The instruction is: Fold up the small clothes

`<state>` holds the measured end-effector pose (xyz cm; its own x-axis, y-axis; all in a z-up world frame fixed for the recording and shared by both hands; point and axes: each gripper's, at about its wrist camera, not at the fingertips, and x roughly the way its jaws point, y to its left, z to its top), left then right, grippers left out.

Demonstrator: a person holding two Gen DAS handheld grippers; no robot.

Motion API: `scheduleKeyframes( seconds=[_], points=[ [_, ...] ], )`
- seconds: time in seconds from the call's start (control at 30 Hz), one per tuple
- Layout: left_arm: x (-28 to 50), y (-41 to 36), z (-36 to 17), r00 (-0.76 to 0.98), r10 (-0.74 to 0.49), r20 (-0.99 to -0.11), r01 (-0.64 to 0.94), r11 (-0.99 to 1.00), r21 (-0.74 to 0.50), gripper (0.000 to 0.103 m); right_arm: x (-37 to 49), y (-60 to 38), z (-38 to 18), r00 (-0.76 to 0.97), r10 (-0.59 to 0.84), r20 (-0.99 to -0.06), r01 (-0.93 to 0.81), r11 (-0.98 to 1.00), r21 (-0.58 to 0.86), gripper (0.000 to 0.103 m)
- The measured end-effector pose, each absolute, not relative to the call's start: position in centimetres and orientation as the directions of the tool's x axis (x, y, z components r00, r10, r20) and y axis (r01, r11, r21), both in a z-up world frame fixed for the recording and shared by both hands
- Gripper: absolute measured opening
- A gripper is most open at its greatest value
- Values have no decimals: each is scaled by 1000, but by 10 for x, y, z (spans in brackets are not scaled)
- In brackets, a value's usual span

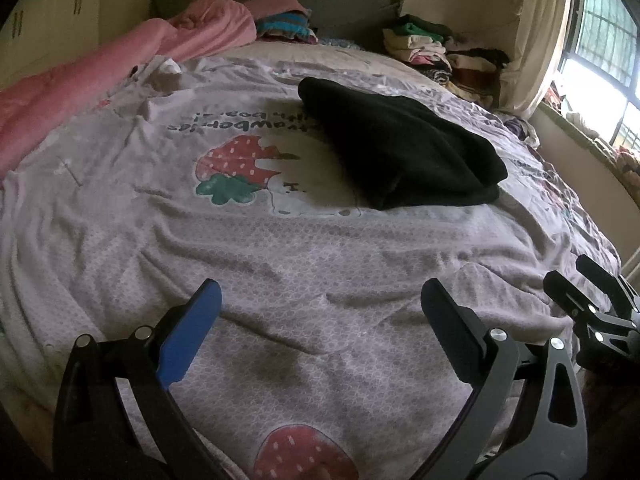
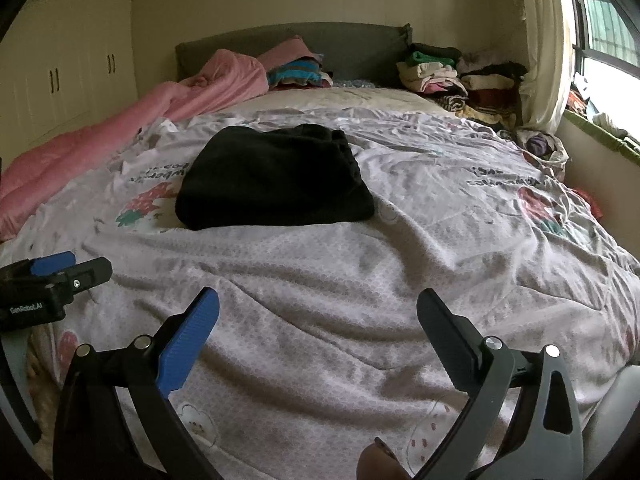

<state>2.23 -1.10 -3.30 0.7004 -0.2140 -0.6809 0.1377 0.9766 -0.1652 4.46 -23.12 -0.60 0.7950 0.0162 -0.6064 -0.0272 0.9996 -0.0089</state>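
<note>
Garment: your black garment [image 2: 272, 178] lies already doubled on the strawberry-print bedsheet [image 2: 360, 280], mid-bed, well ahead of both tools
Left gripper [image 1: 320, 324]: jaws spread wide, holding nothing; it hovers over bare sheet
Right gripper [image 2: 318, 324]: likewise wide and empty
Approach: probably bring both in low at the near corners; pinch every layer together
Watch: the rumpled sheet; don't grab it with the cloth

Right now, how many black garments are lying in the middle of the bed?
1. The folded black garment lies alone on the strawberry bedspread, beyond both open grippers. Other dark clothes may be hidden in the clothes pile by the headboard.
</note>
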Motion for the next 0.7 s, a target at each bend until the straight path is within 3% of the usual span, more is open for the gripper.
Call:
scheduleKeyframes(
  seconds=[0.7],
  points=[
    [21,-10,-30,706,-171,-688,115,985,-126,93,42,-235,-7,793,17,-609,-26,1000,-7,99]
  ],
)
